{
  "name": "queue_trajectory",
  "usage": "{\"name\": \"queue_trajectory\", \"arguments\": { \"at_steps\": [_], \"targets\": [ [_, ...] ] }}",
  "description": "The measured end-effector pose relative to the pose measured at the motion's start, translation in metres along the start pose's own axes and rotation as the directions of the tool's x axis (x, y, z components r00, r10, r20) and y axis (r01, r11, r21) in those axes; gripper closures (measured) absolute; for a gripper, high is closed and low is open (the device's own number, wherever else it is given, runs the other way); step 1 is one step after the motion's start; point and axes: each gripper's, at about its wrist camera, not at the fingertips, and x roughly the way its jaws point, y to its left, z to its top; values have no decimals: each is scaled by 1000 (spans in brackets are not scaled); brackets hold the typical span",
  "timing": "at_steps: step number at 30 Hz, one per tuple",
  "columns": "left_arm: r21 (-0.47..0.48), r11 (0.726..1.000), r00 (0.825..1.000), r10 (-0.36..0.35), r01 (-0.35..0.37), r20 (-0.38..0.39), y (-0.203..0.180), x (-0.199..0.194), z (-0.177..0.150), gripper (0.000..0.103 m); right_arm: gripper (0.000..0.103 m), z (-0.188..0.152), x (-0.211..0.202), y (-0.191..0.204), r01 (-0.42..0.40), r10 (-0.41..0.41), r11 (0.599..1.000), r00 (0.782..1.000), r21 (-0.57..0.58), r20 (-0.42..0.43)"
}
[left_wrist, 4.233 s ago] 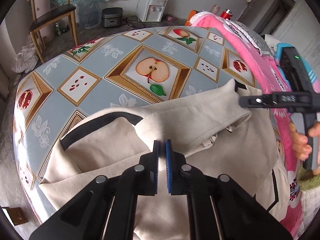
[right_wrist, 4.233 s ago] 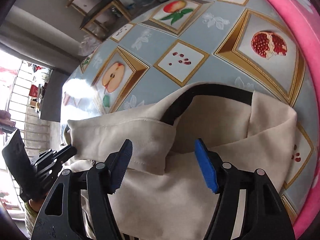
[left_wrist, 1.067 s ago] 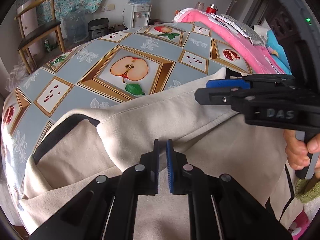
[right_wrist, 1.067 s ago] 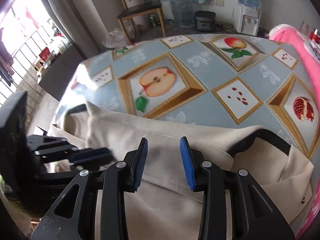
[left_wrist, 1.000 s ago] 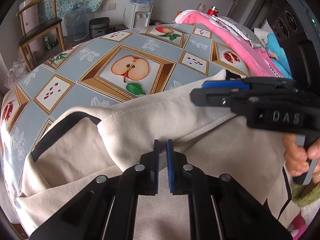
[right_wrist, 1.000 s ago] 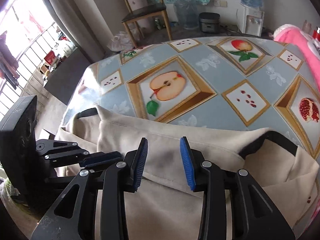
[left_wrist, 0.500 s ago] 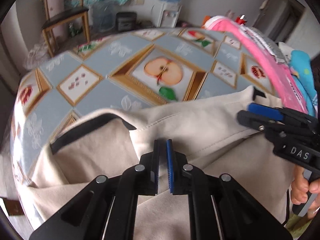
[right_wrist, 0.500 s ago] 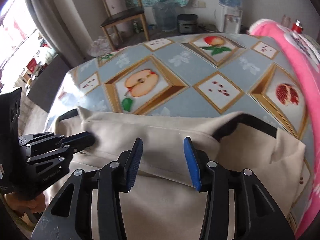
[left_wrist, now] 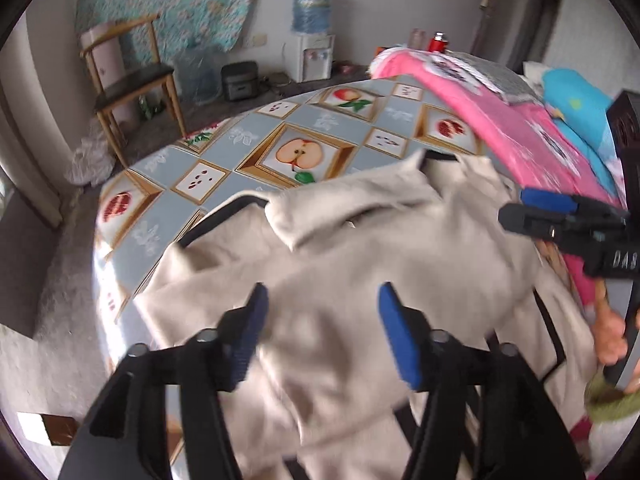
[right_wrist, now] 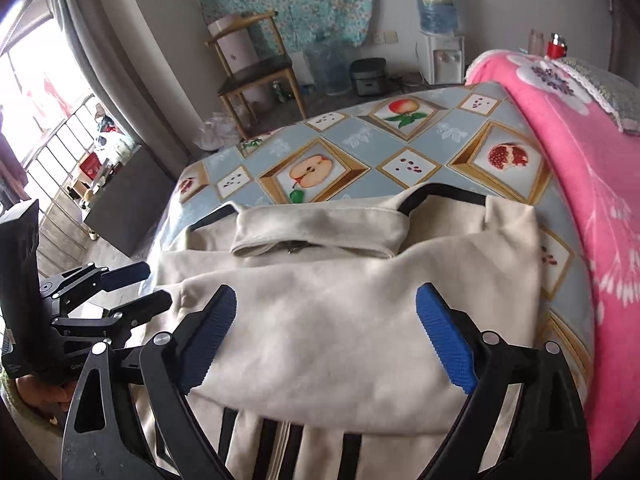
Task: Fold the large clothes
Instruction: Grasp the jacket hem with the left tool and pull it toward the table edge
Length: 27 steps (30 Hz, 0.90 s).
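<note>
Cream cloth garment with black trim (right_wrist: pixel 352 320) lies folded over itself on the table with a blue-grey oilcloth printed with framed fruit (right_wrist: pixel 360 140), at its near edge; the lower part with black stripes hangs toward the camera in the right wrist view.

Left gripper, black with blue pads (left_wrist: pixel 320 328): jaws opening, standing apart above the cloth, nothing pinched between them. Right gripper of the same make (right_wrist: pixel 326 330): jaws opening, very wide, cloth below them but not pressed.

Only the right wrist view shows the barred window (right_wrist: pixel 60 128) and the sharp folded band of cloth near the garment's far edge. Only the left wrist view shows the bright blue cloth (left_wrist: pixel 576 108) beyond the pink blanket with white flower print (left_wrist: pixel 500 120), and the person's hand (left_wrist: pixel 610 328) on the right gripper's handle. The left view is blurred.

Count: two grippers, one garment, one wooden chair with a dark seat (right_wrist: pixel 256 68), one water dispenser with a blue bottle (right_wrist: pixel 438 28), one dark rice cooker (right_wrist: pixel 368 72).

Writing: "DAS" in pale letters on the right gripper's body, left wrist view. Nothing else is legible.
</note>
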Motion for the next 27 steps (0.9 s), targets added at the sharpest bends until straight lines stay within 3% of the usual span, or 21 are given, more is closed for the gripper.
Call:
{"name": "queue_trajectory", "arguments": {
  "at_steps": [5,9,13,17,21,24,27],
  "targets": [
    [-8,1000,997,-23,23,67,-19,-65,-71,22,7,-61,-64,16,34,-32,999,996,-20,77],
    [-26,998,991,59,-56,121,-30,-97,-132,20,7,-111,-99,14,100,-99,995,989,-5,110],
    [-113,987,980,128,-111,152,-29,-114,-186,19,7,-162,-106,13,125,-125,992,990,5,70],
    [-170,973,972,183,-157,150,-25,-121,-235,19,7,-210,-92,22,126,-126,991,992,-42,2],
    [-156,966,968,226,-207,113,-28,-120,-276,19,7,-245,-83,27,150,-151,987,988,-64,-14],
    [-122,969,973,222,-214,58,-34,-115,-305,19,7,-263,-92,26,159,-159,984,987,-77,6],
    [-117,978,984,178,-174,25,-39,-112,-330,19,7,-275,-106,20,188,-185,978,982,-94,37]
  ]
}}
